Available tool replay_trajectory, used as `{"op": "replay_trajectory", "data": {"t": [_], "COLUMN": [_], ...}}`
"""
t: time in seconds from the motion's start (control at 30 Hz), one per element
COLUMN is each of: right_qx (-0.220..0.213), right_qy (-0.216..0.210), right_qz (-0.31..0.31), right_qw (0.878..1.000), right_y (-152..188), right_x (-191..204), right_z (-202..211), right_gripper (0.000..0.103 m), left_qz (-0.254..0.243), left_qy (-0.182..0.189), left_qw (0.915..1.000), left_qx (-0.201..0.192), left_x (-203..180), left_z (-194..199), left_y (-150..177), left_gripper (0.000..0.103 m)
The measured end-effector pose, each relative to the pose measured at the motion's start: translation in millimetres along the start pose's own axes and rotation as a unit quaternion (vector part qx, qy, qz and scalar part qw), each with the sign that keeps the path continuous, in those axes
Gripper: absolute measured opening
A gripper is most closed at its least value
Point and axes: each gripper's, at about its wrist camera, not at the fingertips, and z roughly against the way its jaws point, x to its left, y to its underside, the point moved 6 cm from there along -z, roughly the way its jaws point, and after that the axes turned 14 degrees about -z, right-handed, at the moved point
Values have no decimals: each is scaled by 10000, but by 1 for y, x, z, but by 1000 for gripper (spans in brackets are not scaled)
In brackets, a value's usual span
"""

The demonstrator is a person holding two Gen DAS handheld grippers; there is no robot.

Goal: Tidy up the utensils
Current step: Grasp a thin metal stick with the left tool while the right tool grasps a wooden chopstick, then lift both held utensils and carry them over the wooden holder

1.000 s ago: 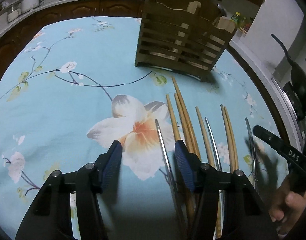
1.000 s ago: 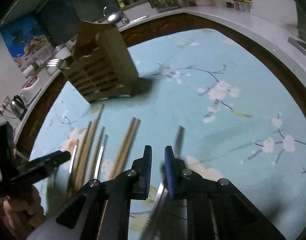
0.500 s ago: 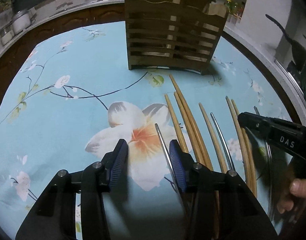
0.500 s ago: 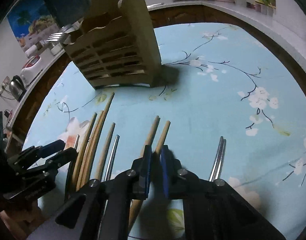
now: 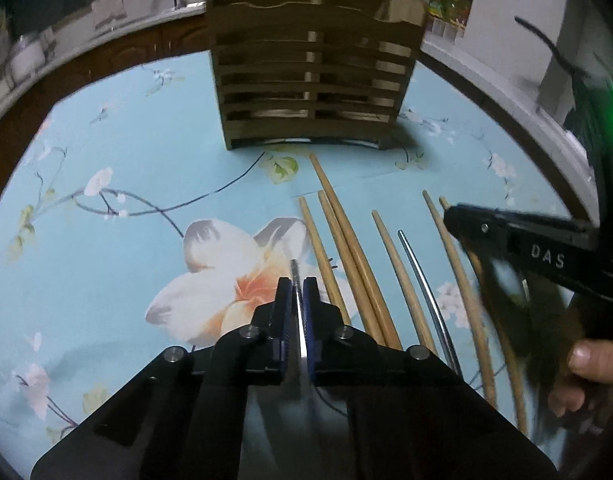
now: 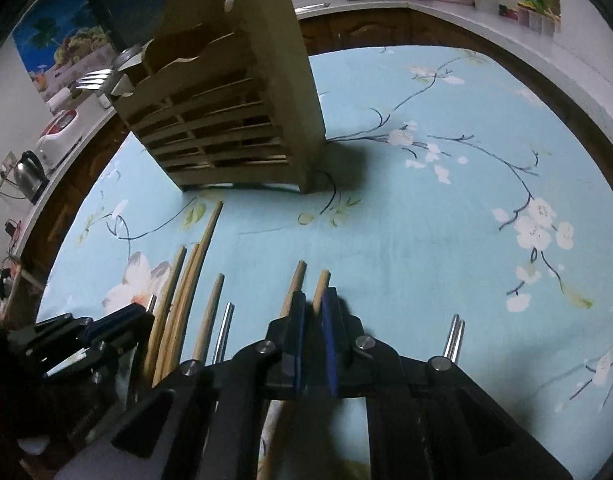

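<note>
While pinching a steel chopstick (image 5: 293, 280) in the left gripper (image 5: 297, 292), and a wooden chopstick (image 6: 321, 284) at 6 o'clock on the surface (image 6: 426, 216) in the right gripper (image 6: 312, 312): picking up. Next, probably lifting both toward the rack (image 5: 312, 80) at 12 o'clock, tipping upright over a slot.

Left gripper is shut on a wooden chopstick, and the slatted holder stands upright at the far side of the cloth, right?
Not quite. The left gripper is shut on a metal chopstick, not a wooden one, as the left wrist view shows. The slatted holder does stand upright at the far side of the cloth.
</note>
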Motion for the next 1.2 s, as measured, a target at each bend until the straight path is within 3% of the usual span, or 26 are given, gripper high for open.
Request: {"op": "replay_trajectory", "data": {"t": [0.27, 0.63, 0.9, 1.2], "right_qx": [-489, -1182, -1597, -1905], "right_qy": [-809, -1352, -1521, -1614], "right_qz": [-121, 85, 204, 284], "right_qw": [9954, 9837, 9752, 9679], "right_y": [5, 4, -6, -28], "right_x": [20, 44, 52, 63], "right_z": [68, 153, 194, 211], "right_gripper": [5, 5, 5, 5], "left_qz": [453, 383, 279, 330], "left_qy": [593, 760, 722, 623], "left_qw": [9949, 9819, 9761, 9719], "left_qx": [-671, -1694, -2029, -2245], "left_x": [10, 4, 4, 16], "left_z": [68, 174, 206, 219], "left_y": [0, -19, -27, -39], "left_gripper": [3, 3, 3, 3]}}
